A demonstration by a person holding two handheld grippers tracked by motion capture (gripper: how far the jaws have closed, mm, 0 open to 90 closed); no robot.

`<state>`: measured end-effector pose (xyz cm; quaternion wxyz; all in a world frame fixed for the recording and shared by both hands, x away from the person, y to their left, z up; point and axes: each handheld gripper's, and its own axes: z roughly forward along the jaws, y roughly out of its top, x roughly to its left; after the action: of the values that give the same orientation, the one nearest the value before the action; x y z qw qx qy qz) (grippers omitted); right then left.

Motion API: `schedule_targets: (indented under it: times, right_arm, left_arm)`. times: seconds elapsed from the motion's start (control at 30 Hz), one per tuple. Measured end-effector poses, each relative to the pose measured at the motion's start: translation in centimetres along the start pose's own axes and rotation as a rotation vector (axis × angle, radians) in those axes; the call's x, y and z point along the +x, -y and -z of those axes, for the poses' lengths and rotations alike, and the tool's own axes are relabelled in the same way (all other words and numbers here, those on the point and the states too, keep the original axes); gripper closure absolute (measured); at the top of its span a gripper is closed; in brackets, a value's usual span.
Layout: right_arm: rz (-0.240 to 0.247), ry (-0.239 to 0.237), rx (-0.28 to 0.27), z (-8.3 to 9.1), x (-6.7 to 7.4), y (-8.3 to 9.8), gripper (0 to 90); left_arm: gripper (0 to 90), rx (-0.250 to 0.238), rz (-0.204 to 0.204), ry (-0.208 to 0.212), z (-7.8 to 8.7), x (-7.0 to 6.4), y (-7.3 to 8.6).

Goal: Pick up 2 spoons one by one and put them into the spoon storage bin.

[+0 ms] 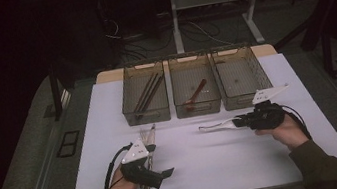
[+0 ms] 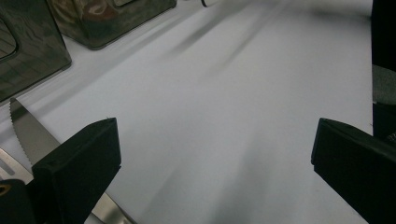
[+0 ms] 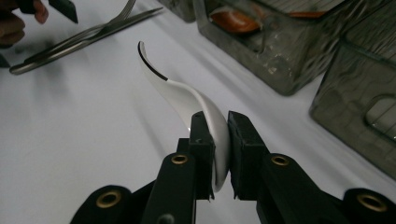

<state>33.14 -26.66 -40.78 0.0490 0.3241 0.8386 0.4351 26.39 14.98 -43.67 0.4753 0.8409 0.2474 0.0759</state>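
— What are you holding there?

— My right gripper (image 3: 217, 140) is pinching the white spoon (image 3: 187, 95) by its bowl end, one finger (image 3: 201, 140) pressed on each face, the handle curving away from me. The spoon is riding just above the table (image 1: 207, 164), in front of the middle basket (image 1: 198, 105), the one with the red-brown spoon (image 1: 196, 95) lying in it.

— So that basket is where it's going?

— That's my guess: like with like. I'm keeping the squeeze steady, since a glossy bowl could slip sideways. I'd raise the handle tip over the basket's near rim before tilting, then lower it lengthwise beside the red-brown spoon.

— And your other hand?

— My left gripper (image 1: 155, 173) is idling with its fingers (image 2: 77, 163) spread wide around nothing, in front and to the left of the middle basket, beside the fork and knife (image 1: 146, 137). I'm keeping it out of the way.
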Motion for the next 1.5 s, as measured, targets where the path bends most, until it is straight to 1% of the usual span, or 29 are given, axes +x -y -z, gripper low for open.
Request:
schedule_targets:
  times: [0.27,0.43,0.53,0.73,0.87,1.0,1.07,1.27,1.37,1.5]
  right_arm:
    - [-0.017,0.022,-0.029,0.2,-0.7,-1.3,80.1]
    - [-0.017,0.040,-0.065,0.6,-1.2,-2.2,80.2]
    - [-0.023,0.052,-0.078,0.8,-1.4,-2.6,80.3]
    - [-0.026,0.058,-0.108,0.9,-1.8,-3.6,80.3]
    - [-0.020,0.067,-0.109,0.7,-2.0,-4.3,80.4]
    - [-0.006,0.080,-0.118,0.4,-2.4,-5.3,80.4]
    - [-0.009,0.081,-0.125,0.2,-2.5,-5.8,80.4]
    - [0.004,0.088,-0.105,-1.1,-2.7,-7.4,80.5]
    - [0.004,0.088,-0.089,-2.0,-2.8,-8.1,80.5]
    - [0.001,0.083,-0.082,-3.1,-2.9,-8.7,80.5]
  left_arm:
    - [0.6,0.000,0.001,0.000,0.0,0.0,0.0]
    - [0.6,-0.001,0.002,-0.002,0.0,0.0,0.0]
    - [0.6,0.000,0.001,-0.002,0.1,0.0,0.0]
    - [0.6,-0.005,0.004,-0.002,0.0,0.0,0.0]
    - [0.6,-0.007,0.008,-0.001,0.1,0.1,0.0]
    - [0.6,-0.007,0.008,-0.003,0.1,0.1,0.0]
    - [0.6,-0.010,0.010,-0.002,0.1,0.1,0.0]
    - [0.6,-0.010,0.009,-0.001,0.1,0.1,0.0]
    - [0.6,-0.006,0.008,-0.001,0.1,0.1,0.0]
    - [0.6,-0.008,0.008,0.000,0.1,0.1,0.0]
